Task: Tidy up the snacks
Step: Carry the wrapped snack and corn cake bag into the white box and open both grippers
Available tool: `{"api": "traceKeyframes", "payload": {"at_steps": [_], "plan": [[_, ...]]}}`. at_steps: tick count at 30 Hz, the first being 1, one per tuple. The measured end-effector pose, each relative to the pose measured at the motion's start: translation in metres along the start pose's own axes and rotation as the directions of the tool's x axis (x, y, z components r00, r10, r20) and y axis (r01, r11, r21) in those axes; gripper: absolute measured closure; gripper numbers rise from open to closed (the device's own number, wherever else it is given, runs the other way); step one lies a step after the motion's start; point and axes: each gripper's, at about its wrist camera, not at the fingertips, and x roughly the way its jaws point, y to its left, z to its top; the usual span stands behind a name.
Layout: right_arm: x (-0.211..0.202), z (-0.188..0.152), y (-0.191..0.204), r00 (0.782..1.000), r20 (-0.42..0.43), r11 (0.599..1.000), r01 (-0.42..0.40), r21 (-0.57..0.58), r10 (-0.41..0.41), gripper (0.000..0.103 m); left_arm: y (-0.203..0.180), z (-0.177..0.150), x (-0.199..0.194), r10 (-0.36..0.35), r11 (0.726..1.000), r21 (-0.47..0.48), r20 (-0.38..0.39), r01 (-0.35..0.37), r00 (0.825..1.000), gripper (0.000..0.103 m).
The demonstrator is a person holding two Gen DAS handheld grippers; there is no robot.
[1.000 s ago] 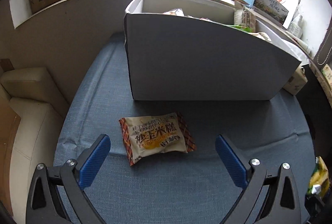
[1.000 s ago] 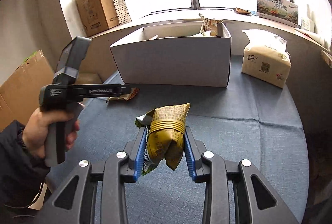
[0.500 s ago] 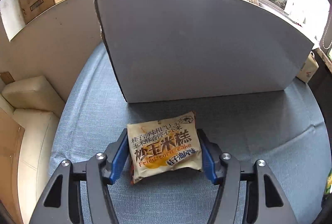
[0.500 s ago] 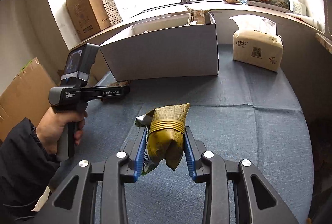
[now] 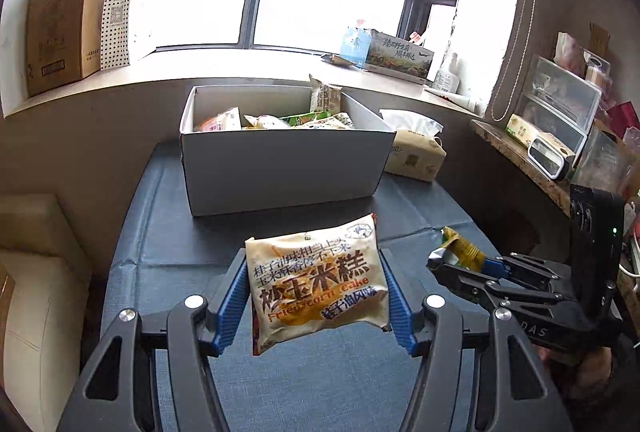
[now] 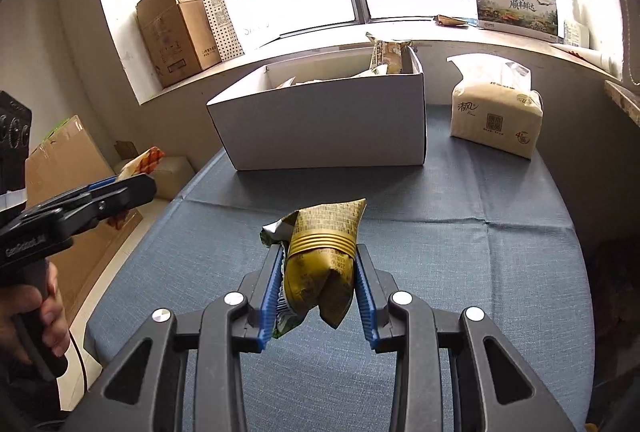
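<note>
My left gripper (image 5: 314, 292) is shut on a beige corn cake packet (image 5: 316, 280) and holds it above the blue table, short of the white box (image 5: 280, 168). My right gripper (image 6: 318, 284) is shut on a gold-green snack packet (image 6: 322, 256), also lifted above the table. The white box (image 6: 320, 124) stands at the far side and holds several snack packets (image 5: 276, 120). The right gripper shows in the left wrist view (image 5: 456, 264) at the right; the left gripper shows in the right wrist view (image 6: 120, 188) at the left with its packet's edge.
A tissue pack (image 6: 496, 120) sits right of the box on the blue cloth table (image 6: 480, 252). Cardboard boxes (image 6: 176, 32) stand on the window ledge. A beige seat (image 5: 36, 272) is left of the table; shelves with clutter (image 5: 560, 120) are at the right.
My left gripper closed on the corn cake packet and lifted it off the table, pulling back from the box. My right gripper kept holding its gold-green packet, almost still.
</note>
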Motion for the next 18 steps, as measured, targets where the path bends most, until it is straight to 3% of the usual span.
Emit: {"api": "traceKeyframes", "payload": {"at_steps": [10, 18], "plan": [[-0.007, 0.026, 0.004, 0.999, 0.053, 0.999, 0.013, -0.033, -0.012, 0.066, 0.022, 0.037, -0.006, -0.029, 0.998, -0.044, 0.091, 0.033, 0.995, 0.037], [0.009, 0.103, -0.011, 0.993, 0.120, 0.998, 0.024, -0.051, -0.018, 0.066, 0.026, 0.112, 0.027, -0.009, 1.000, 0.001, 0.136, 0.009, 0.991, 0.037]]}}
